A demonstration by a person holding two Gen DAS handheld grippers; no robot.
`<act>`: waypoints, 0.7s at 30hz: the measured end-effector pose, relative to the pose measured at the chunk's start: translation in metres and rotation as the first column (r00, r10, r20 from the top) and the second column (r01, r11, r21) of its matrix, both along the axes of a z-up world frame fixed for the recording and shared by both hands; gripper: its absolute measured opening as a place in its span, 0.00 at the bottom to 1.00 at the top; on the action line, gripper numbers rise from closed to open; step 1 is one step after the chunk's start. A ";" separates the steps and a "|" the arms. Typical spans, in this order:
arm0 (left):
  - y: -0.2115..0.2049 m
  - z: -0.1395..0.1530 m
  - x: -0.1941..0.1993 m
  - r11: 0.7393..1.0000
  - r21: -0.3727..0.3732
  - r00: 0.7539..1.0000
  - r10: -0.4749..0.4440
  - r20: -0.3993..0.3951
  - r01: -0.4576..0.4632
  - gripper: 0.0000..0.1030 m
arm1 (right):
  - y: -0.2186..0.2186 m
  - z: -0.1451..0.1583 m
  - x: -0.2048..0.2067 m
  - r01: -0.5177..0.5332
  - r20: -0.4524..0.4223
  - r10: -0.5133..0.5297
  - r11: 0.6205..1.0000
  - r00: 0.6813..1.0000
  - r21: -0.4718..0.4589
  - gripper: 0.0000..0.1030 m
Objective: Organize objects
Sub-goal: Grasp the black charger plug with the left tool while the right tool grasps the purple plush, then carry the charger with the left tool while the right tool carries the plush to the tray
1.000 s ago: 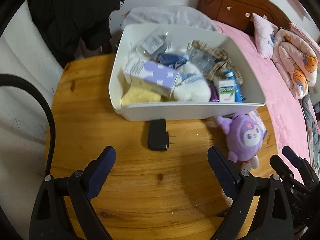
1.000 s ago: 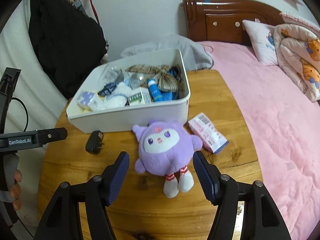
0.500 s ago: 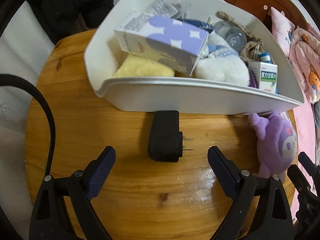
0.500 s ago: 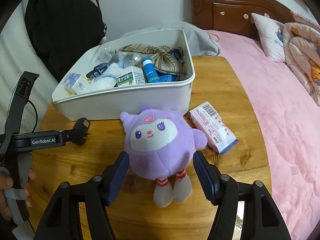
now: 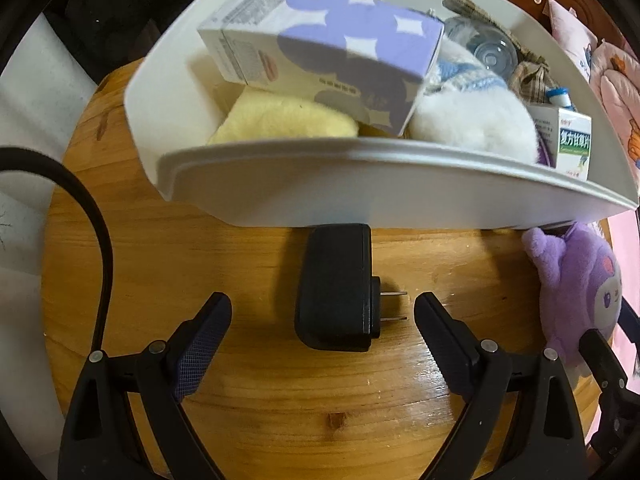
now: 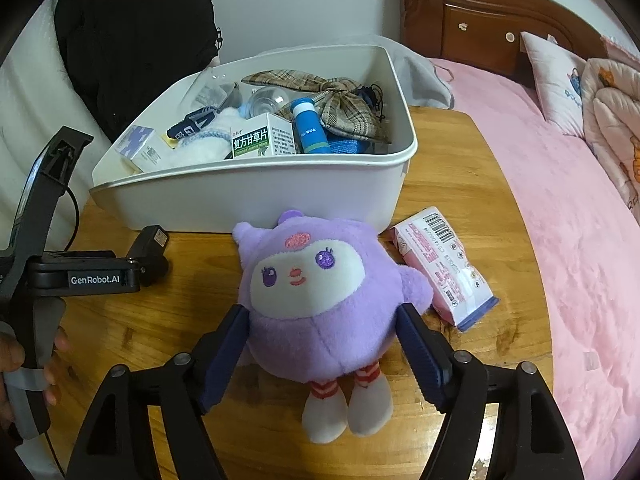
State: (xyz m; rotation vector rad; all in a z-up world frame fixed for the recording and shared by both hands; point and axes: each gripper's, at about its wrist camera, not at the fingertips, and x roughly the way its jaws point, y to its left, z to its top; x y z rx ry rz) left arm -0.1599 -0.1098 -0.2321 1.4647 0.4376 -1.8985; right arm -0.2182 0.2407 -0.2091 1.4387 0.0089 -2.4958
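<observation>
- The white bin [image 6: 256,196] sits toward the far side of the round wooden table [image 5: 280,412], crammed with a purple-patterned carton [image 5: 320,52], a yellow cloth [image 5: 284,120], a white fluffy item [image 5: 472,128], a green-lettered box [image 6: 262,140], a blue tube [image 6: 310,128] and a plaid bow [image 6: 340,100].
- The black plug adapter [image 5: 334,284] lies flat, its far end against the bin's near wall, prongs pointing right.
- The left gripper [image 5: 322,324] has its jaws spread wide, one on each side of the adapter, neither touching it.
- The purple plush toy [image 6: 316,296] lies face up just before the bin's near wall, feet toward the table's near edge.
- The right gripper [image 6: 322,348] has its jaws spread around the toy's body, close against its sides; real contact cannot be told.
- A pink packet [image 6: 440,264] lies just right of the toy, near the table's right edge, beyond which is the pink bed [image 6: 560,220].
- Bare wood lies left of the adapter and along the near edge.
</observation>
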 end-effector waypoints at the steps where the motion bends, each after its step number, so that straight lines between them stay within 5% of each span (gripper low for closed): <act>1: 0.001 -0.002 0.001 1.000 0.000 1.000 -0.006 0.005 0.006 0.91 | 0.000 -0.001 0.000 -0.001 0.000 0.001 1.000 1.000 0.003 0.76; 6: 0.003 -0.007 0.004 1.000 -0.018 1.000 -0.017 0.014 0.018 0.89 | -0.002 -0.004 -0.002 -0.006 0.001 0.006 1.000 1.000 0.011 0.79; 15: 0.013 -0.005 0.013 0.993 -0.070 0.995 -0.100 -0.025 0.098 0.57 | -0.015 -0.014 -0.007 -0.017 -0.016 0.018 0.997 1.000 0.073 0.86; 21: 0.015 -0.005 0.028 0.993 -0.069 0.994 -0.103 -0.047 0.100 0.56 | -0.020 -0.017 -0.006 -0.029 -0.036 0.033 0.994 0.999 0.105 0.79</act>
